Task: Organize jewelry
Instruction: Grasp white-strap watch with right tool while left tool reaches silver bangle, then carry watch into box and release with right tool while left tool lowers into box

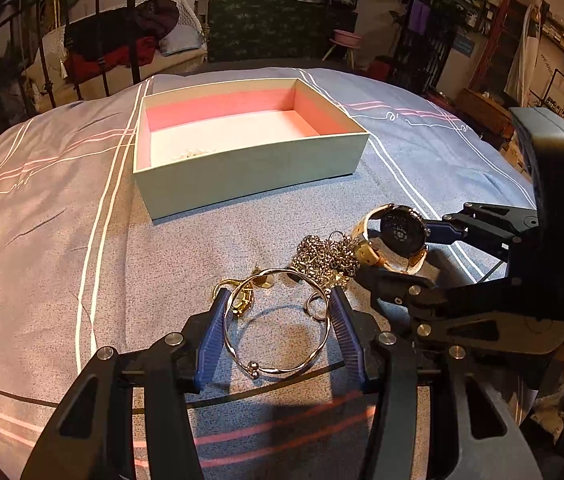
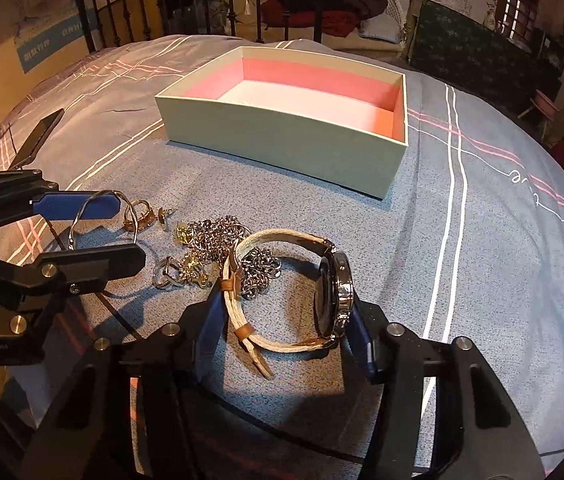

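The left tongs [image 1: 278,320] are clamping the silver bangle [image 1: 278,324] on the bed [image 1: 62,240]; the right tongs [image 2: 285,320] are gripping the wristwatch [image 2: 293,300]. Risk – the chain necklace [image 2: 222,236] is lying against both pieces, so lifting toward the open box [image 2: 282,136] may be snagging it – and dragging the gold earrings [image 2: 142,212] along.

The box [image 1: 250,176] is showing pale mint outside and pink inside, with a white floor. The bedspread [image 1: 62,240] is wearing grey-blue crossed by white and pink stripes (a loose plaid). The bangle [image 1: 278,368] is gleaming silver, the watch [image 2: 333,296] is carrying a cream strap with tan loops, and the chain [image 2: 218,232] is glinting steel-grey.
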